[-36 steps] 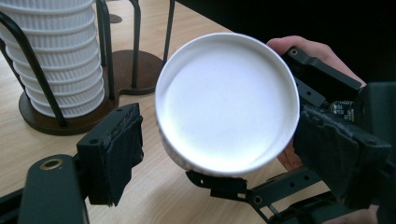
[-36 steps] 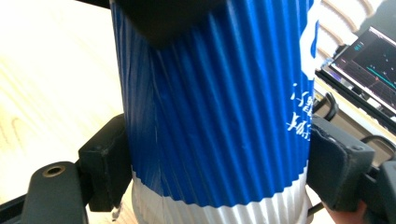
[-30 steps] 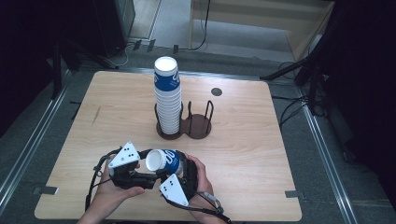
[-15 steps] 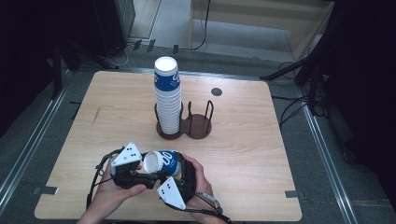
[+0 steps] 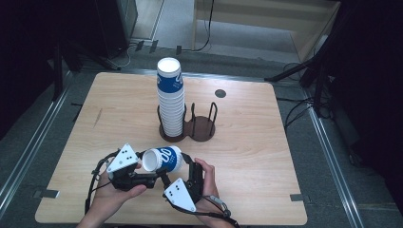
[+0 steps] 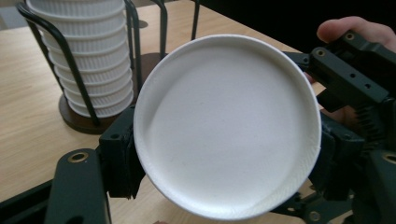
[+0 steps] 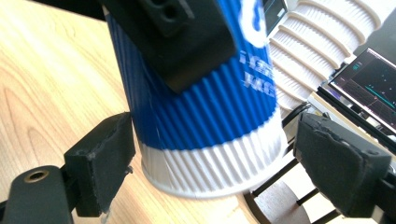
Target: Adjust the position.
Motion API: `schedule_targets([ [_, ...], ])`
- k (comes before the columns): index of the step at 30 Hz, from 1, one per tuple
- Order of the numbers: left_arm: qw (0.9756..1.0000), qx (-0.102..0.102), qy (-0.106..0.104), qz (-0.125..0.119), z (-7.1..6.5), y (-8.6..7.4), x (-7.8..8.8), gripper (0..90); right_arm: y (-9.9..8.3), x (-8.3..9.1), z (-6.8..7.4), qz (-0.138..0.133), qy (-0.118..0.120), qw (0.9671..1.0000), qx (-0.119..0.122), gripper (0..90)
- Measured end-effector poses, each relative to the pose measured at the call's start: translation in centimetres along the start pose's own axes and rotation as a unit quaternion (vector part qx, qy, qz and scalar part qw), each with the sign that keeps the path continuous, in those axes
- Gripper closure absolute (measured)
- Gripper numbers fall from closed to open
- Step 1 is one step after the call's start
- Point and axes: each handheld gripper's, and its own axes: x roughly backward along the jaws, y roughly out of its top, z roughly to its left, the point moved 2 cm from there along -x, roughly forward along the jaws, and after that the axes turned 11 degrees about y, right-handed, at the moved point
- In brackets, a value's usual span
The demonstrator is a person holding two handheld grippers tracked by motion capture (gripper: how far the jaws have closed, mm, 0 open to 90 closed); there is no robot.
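Blue and white, the paper cup (image 5: 164, 159) lies on its side in the air just above the near edge of the wooden table (image 5: 266, 142), between our two hands. Starting at the left of the high view, our left gripper (image 5: 142, 167) has finished closing and clamps the cup near its base; in the left gripper view the cup's white bottom (image 6: 227, 126) faces the camera, with a black jaw pressed against each side of it. To the right of that, our right gripper (image 5: 183, 166) sits around the cup's open end. Its jaws have just been opening, and in the right gripper view the cup (image 7: 205, 126) stands between them with a gap on the right side, while the left pad (image 7: 100, 163) is so close to the ribbed white rim that we cannot tell whether it still touches. So the right gripper has let go and the left one carries the cup.

Farther back, near the middle of the table, a tall stack of cups (image 5: 170, 97) stands in the left ring of a dark wire holder (image 5: 203, 127); the right ring beside it has none. A small dark disc (image 5: 220, 93) lies on the wood to the right of the stack.
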Motion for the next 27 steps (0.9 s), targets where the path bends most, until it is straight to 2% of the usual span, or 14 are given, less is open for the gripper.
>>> schedule_targets([
  [6,0.9998,0.008,0.005,-0.017,0.6,-0.1,0.1,26.5,0.1,0.3,-0.5,-0.011,-0.004,0.9996,-0.027,10.2],
  [8,0.9997,0.013,0.005,-0.021,0.7,-0.1,0.1,26.5,0.1,0.3,-0.6,-0.011,-0.005,0.9995,-0.029,9.3],
  [10,0.9993,0.023,0.005,-0.029,1.0,-0.1,0.1,26.6,0.2,0.4,-0.9,-0.010,-0.006,0.9990,-0.042,6.0],
  [15,0.9987,0.026,0.013,-0.042,1.4,-0.2,0.1,26.6,0.1,0.4,-1.2,-0.007,-0.012,0.9980,-0.062,1.3],
  [17,0.9980,0.036,0.003,-0.052,1.6,-0.2,0.1,26.5,0.1,0.4,-1.4,-0.005,-0.019,0.9974,-0.069,0.6],
  [19,0.9977,0.037,0.002,-0.057,1.6,-0.2,0.1,26.5,0.1,0.4,-1.4,-0.006,-0.019,0.9973,-0.070,0.6],
  [22,0.9952,0.051,-0.013,-0.082,1.9,-0.4,-0.1,26.5,0.2,0.5,-1.7,-0.009,-0.024,0.9964,-0.081,0.6],
  [23,0.9952,0.051,-0.013,-0.082,1.9,-0.4,-0.1,26.5,0.2,0.5,-1.7,-0.009,-0.024,0.9964,-0.081,0.6],
  [24,0.9944,0.054,-0.016,-0.089,1.9,-0.5,-0.1,26.4,0.3,0.5,-1.8,-0.012,-0.025,0.9952,-0.094,0.2],
  [25,0.9933,0.057,-0.012,-0.100,2.0,-0.6,-0.2,26.4,0.4,0.5,-1.8,-0.013,-0.025,0.9951,-0.095,0.1],
  [27,0.9928,0.060,-0.011,-0.103,2.1,-0.7,-0.3,26.5,0.5,0.5,-1.8,-0.015,-0.024,0.9943,-0.103,0.0],
])
